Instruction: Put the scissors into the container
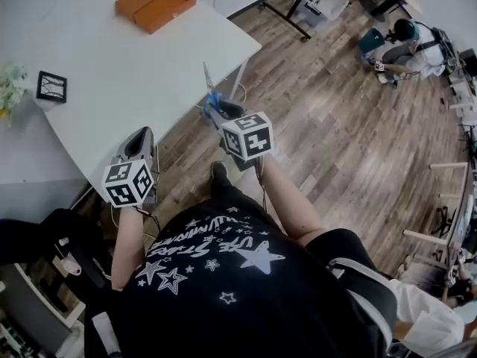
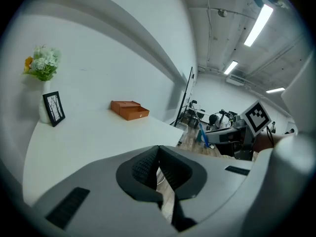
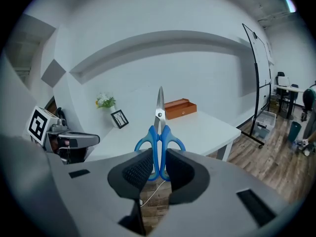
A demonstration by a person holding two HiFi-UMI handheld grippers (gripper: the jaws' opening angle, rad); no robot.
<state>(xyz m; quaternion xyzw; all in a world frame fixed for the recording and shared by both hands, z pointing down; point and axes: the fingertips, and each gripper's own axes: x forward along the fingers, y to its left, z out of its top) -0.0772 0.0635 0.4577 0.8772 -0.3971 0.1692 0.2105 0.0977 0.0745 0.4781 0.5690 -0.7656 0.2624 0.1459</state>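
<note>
My right gripper [image 3: 158, 163] is shut on the blue handles of the scissors [image 3: 159, 132], whose closed blades point up and forward. In the head view those scissors [image 1: 210, 94] hang over the near corner of the white table [image 1: 112, 73], just ahead of the right gripper [image 1: 219, 113]. The orange container [image 1: 155, 2] lies open at the table's far side, well beyond the blades; the orange container [image 3: 179, 108] also shows behind the scissors' tip. My left gripper [image 1: 140, 137] is shut and empty, held off the table's near edge, left of the right one.
A small black picture frame [image 1: 51, 86] and a vase of flowers [image 1: 9, 88] stand at the table's left. Wooden floor [image 1: 335, 140] lies to the right, where a person [image 1: 406, 47] sits far off among desks. A black stand [image 1: 298, 6] rises behind the table.
</note>
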